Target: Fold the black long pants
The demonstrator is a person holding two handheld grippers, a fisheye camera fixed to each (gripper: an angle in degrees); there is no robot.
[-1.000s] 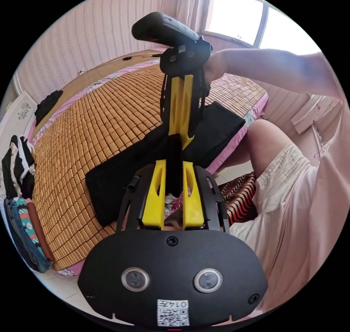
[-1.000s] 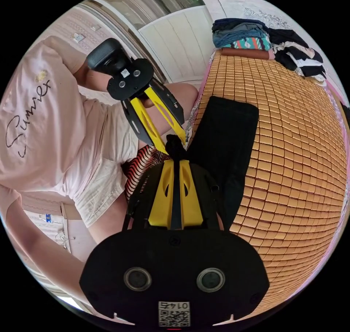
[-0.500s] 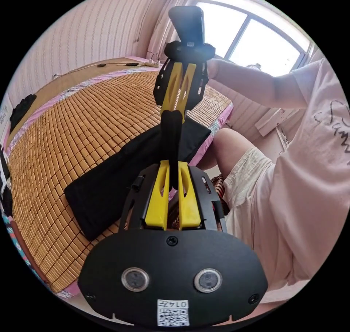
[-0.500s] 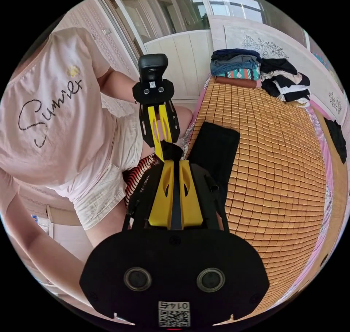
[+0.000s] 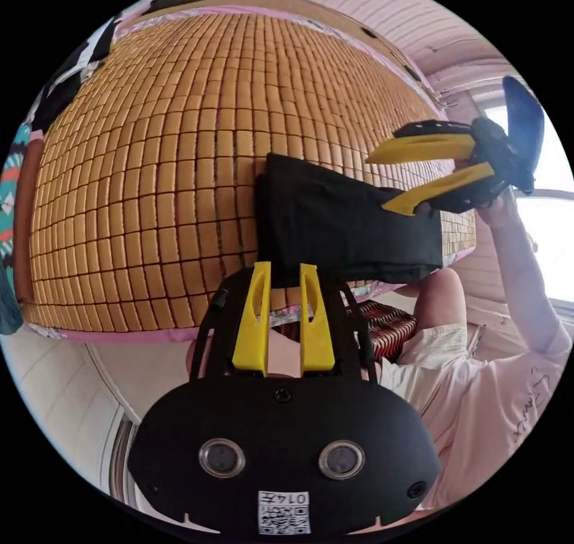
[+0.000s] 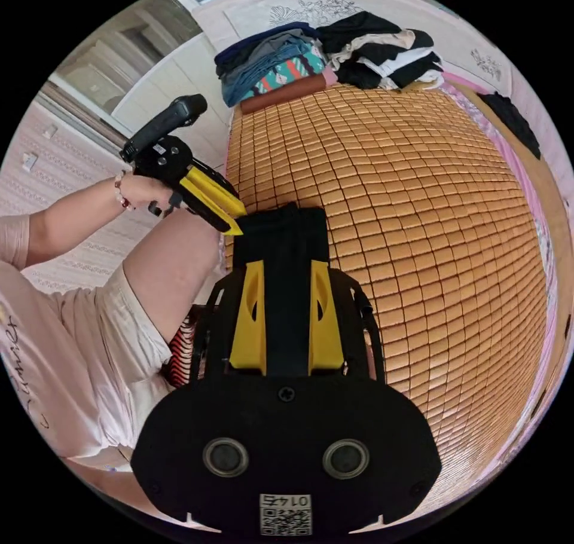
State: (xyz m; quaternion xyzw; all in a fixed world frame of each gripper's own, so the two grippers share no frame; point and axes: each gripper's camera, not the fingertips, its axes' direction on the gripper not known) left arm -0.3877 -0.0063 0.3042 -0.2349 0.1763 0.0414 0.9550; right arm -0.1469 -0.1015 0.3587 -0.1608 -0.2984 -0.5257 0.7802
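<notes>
Black pants (image 5: 335, 233) look folded small on the mat (image 5: 149, 167); both grippers' jaws are spread, seemingly released, so lift away gently.

A bedroom in a home. A wide bed covered by a tan woven bamboo-tile sleeping mat (image 6: 418, 221) takes up most of the room, with a pink floral sheet edge (image 5: 119, 333) showing beneath it. At the far end, a stack of folded multicoloured clothes (image 6: 269, 69) lies beside a loose heap of black and white garments (image 6: 382, 48). Pale pink striped wallpaper (image 6: 66, 221) lines the walls, and a bright window (image 5: 553, 245) admits daylight.
</notes>
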